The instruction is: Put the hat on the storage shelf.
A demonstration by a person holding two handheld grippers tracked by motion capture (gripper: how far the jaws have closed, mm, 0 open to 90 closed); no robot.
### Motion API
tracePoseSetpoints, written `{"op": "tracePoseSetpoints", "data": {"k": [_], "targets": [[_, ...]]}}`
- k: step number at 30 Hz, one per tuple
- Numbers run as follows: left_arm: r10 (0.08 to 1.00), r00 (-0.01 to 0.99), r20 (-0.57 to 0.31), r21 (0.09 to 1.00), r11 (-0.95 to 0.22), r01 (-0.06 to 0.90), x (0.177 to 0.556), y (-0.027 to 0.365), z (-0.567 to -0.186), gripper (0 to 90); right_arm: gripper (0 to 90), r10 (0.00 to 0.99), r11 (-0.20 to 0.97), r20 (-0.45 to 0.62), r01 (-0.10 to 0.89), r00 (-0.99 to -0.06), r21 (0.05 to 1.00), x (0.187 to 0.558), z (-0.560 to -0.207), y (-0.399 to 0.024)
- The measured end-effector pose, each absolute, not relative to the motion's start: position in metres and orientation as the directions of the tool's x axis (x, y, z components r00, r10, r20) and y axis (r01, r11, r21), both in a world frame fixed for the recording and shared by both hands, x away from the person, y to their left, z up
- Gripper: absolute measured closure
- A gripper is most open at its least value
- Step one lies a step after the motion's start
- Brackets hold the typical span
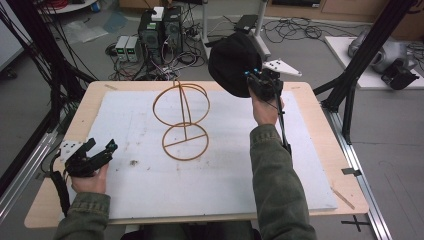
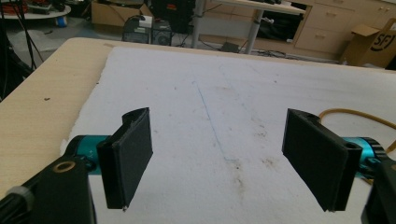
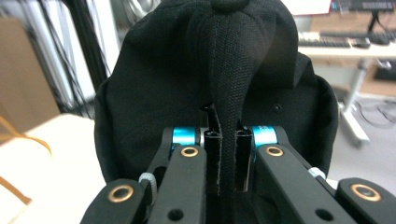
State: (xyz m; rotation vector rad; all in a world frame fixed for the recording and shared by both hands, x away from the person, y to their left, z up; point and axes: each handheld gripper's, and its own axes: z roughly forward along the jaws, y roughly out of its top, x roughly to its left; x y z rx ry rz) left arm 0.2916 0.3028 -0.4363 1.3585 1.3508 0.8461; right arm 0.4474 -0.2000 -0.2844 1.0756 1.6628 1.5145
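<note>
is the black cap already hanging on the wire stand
No, the black cap is pinched in the jaws of the right gripper, held up in the air beside the wire stand, which is bare.

A wire stand (image 1: 182, 121) sits at centre frame on a mat (image 1: 140, 180) covering the surface (image 1: 325, 130). The cap (image 1: 232, 62) hangs upper right of the stand, apparently clear of it, in the right gripper (image 1: 261, 82). The left gripper (image 1: 95, 155) rests lower left, at the mat's edge.
</note>
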Motion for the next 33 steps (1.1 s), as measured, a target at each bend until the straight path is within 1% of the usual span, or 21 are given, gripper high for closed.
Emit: {"op": "tracePoseSetpoints", "data": {"k": [2,4,5,7,8,11,12,13,22,29,30,33], "targets": [[0.977,0.131,-0.171,0.953,0.13,0.274,0.292,0.303,-0.437,24.5,87.6,0.867,-0.034,0.092,0.126,-0.489,0.991,0.443,-0.279,-0.2],[0.976,0.132,-0.171,0.953,0.13,0.273,0.292,0.303,-0.437,24.5,87.6,0.86,-0.043,0.097,0.118,-0.501,0.992,0.441,-0.277,-0.201],[0.976,0.131,-0.171,0.953,0.13,0.273,0.292,0.303,-0.437,24.5,87.6,0.847,-0.066,0.103,0.09,-0.521,0.994,0.436,-0.27,-0.202],[0.977,0.131,-0.169,0.953,0.129,0.273,0.292,0.303,-0.437,24.5,87.6,0.846,-0.069,0.1,0.079,-0.524,0.994,0.435,-0.268,-0.202],[0.977,0.131,-0.168,0.954,0.128,0.273,0.293,0.304,-0.437,24.5,87.6,0.833,-0.093,0.109,0.057,-0.542,0.994,0.431,-0.262,-0.202],[0.977,0.127,-0.172,0.954,0.133,0.269,0.293,0.304,-0.437,24.4,87.6,0.802,-0.13,0.136,0.053,-0.582,0.99,0.427,-0.256,-0.2],[0.977,0.127,-0.172,0.954,0.133,0.269,0.293,0.304,-0.437,24.5,87.6,0.802,-0.13,0.136,0.053,-0.582,0.99,0.427,-0.256,-0.2],[0.977,0.126,-0.172,0.954,0.133,0.269,0.293,0.304,-0.437,24.5,87.6,0.777,-0.134,0.137,0.051,-0.614,0.99,0.424,-0.252,-0.195],[0.977,0.127,-0.172,0.954,0.133,0.27,0.292,0.305,-0.436,24.5,87.4,0.681,-0.099,0.108,0.055,-0.724,0.994,0.414,-0.247,-0.164],[0.976,0.124,-0.179,0.953,0.141,0.267,0.292,0.306,-0.437,24.4,87.3,0.625,-0.079,0.093,0.056,-0.775,0.995,0.41,-0.246,-0.149],[0.976,0.124,-0.179,0.953,0.141,0.268,0.292,0.306,-0.437,24.5,87.2,0.601,-0.072,0.087,0.054,-0.794,0.996,0.407,-0.245,-0.145],[0.977,0.122,-0.177,0.954,0.139,0.266,0.292,0.306,-0.436,24.5,87.1,0.578,-0.067,0.082,0.054,-0.812,0.996,0.405,-0.244,-0.141]]}}
